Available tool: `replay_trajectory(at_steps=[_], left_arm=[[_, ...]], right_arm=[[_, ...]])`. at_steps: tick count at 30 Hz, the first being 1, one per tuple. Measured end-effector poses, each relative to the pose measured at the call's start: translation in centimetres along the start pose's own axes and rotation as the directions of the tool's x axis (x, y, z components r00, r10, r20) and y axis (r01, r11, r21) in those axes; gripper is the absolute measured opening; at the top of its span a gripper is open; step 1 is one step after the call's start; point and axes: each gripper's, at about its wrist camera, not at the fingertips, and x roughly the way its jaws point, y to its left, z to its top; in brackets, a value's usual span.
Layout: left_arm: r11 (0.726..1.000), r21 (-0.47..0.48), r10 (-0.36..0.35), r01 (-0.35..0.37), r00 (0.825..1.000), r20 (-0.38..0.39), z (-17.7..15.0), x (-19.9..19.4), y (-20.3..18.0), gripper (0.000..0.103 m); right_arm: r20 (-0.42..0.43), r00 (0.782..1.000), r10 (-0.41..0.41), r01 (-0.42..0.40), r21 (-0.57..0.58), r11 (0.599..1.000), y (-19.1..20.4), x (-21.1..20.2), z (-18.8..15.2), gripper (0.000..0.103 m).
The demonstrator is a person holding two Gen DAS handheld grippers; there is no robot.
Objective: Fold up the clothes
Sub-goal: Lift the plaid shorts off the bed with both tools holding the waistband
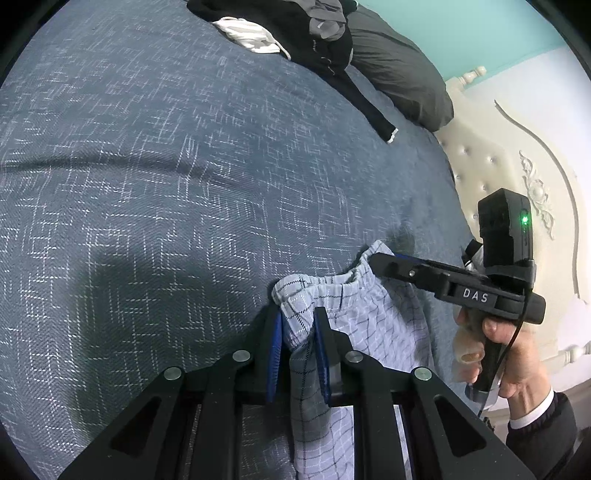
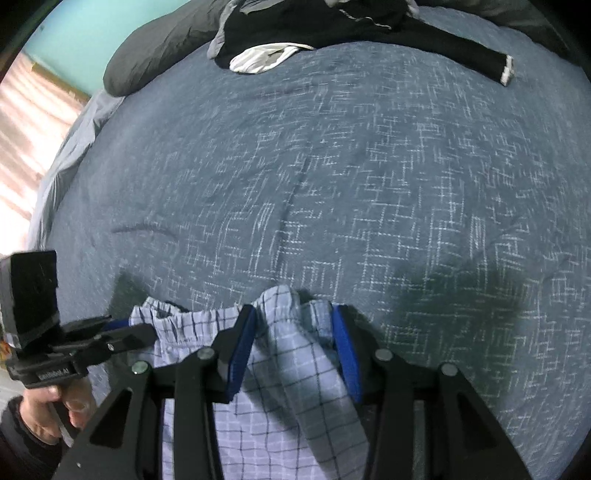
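A light-blue checked garment with an elastic waistband [image 1: 354, 306] hangs between both grippers above the blue bed cover [image 1: 184, 184]. My left gripper [image 1: 298, 332] is shut on one end of the waistband, its blue pads pressing the bunched cloth. My right gripper [image 1: 382, 260] holds the other end, with a person's hand [image 1: 506, 354] on its handle. In the right wrist view the checked garment [image 2: 288, 354] fills the wide gap of the right gripper [image 2: 295, 332], and the left gripper [image 2: 146, 332] pinches the waistband at the left. The garment's lower part is out of sight.
A pile of dark clothes [image 1: 325, 33] with a white piece [image 1: 247, 33] lies at the far end of the bed, a black sleeve [image 1: 369, 107] trailing from it. A dark grey pillow [image 1: 399, 74] and a cream headboard [image 1: 517, 184] are on the right.
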Motion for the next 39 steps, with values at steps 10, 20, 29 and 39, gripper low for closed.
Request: replay_trajectory(at_steps=[10, 20, 29, 39], left_arm=[[1.0, 0.015, 0.009, -0.009, 1.0, 0.008, 0.2, 0.1, -0.6, 0.017], [0.999, 0.031, 0.009, -0.01, 1.0, 0.028, 0.3, -1.8, -2.0, 0.016], [0.997, 0.075, 0.011, -0.016, 0.998, 0.059, 0.5, -4.8, -5.8, 0.015], [0.991, 0.131, 0.0, -0.012, 0.996, 0.093, 0.5, -8.5, -10.3, 0.015]], right_arm=[[0.036, 0.999, 0.029, -0.027, -0.036, 0.999, 0.5, 0.2, -1.0, 0.017], [0.149, 0.987, 0.067, -0.057, -0.065, 0.996, 0.7, -3.2, -1.9, 0.016], [0.218, 0.973, 0.073, -0.054, -0.093, 0.994, 2.5, -7.8, -2.6, 0.016], [0.29, 0.954, 0.075, -0.042, -0.117, 0.992, 4.0, -14.2, -3.6, 0.016]])
